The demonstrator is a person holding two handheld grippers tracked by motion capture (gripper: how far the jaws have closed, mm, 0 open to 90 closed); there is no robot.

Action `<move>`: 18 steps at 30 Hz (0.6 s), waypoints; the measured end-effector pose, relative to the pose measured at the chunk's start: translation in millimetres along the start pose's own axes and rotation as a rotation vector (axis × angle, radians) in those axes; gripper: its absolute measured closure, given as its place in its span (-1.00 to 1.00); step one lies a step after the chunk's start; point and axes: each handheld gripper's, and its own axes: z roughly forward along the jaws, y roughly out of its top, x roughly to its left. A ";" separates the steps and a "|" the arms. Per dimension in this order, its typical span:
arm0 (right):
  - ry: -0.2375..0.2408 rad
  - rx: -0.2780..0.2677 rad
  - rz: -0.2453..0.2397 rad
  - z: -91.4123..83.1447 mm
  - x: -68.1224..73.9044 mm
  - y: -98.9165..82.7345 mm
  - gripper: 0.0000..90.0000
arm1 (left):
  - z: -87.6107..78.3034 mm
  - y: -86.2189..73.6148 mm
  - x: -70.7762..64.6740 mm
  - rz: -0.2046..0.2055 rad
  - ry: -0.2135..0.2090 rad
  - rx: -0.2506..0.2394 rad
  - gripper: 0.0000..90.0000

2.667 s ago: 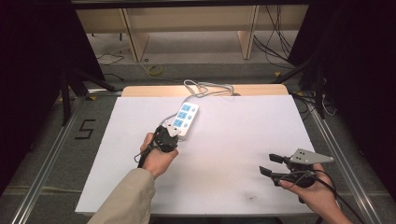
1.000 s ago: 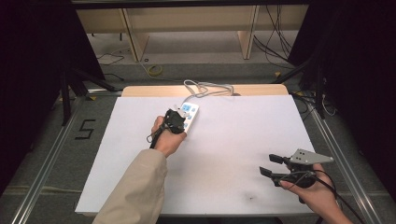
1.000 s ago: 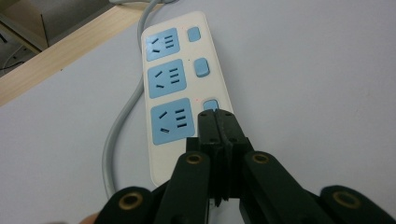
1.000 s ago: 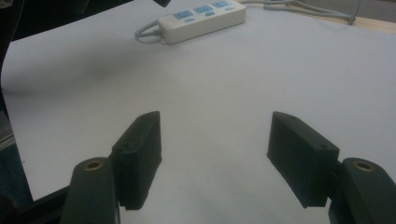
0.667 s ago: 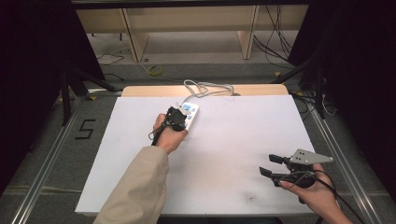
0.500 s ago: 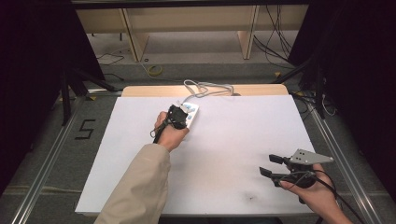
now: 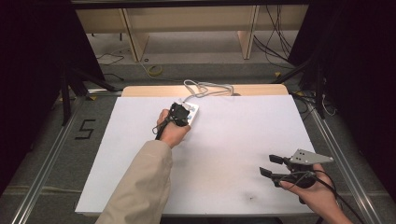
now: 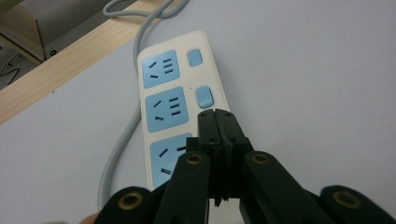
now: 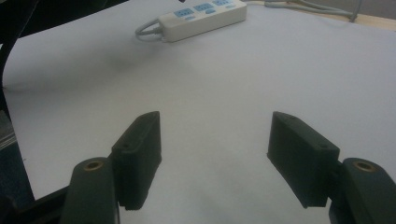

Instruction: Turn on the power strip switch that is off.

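A white power strip (image 7: 192,111) with three blue sockets and blue switch buttons lies near the back of the white sheet. Its grey cable (image 7: 208,88) loops off over the back edge. My left gripper (image 7: 179,115) is over the strip, shut with nothing between its jaws. In the left gripper view the closed tips (image 8: 217,117) sit just below the strip's (image 8: 161,109) middle blue switch (image 8: 204,96), beside the nearest socket. My right gripper (image 7: 270,166) is held near the front right of the sheet, open and empty. The right gripper view shows my right gripper (image 9: 215,128) and the strip (image 9: 203,14) far off.
The white sheet (image 7: 233,140) covers most of the table, with a strip of bare wood (image 7: 149,90) at the back. Wooden shelf legs and loose cables stand on the floor beyond. A "5" mark (image 7: 85,129) lies on the floor at left.
My left gripper has moved forward from the middle of the sheet onto the power strip. The right gripper has stayed in place, open.
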 end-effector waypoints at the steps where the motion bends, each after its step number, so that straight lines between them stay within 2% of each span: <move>1: 0.001 -0.003 -0.002 0.4 -0.1 -0.1 -0.22 | 0.7 0.5 0.1 0.002 -0.001 0.004 1.00; 9: 0.002 0.002 0.000 0.5 -0.2 -0.4 -0.22 | 5.1 7.3 1.3 0.017 0.001 0.010 1.00; 18: 0.002 0.002 0.005 -0.4 -0.2 -0.9 -0.22 | 11.2 13.4 2.0 0.011 0.002 0.009 1.00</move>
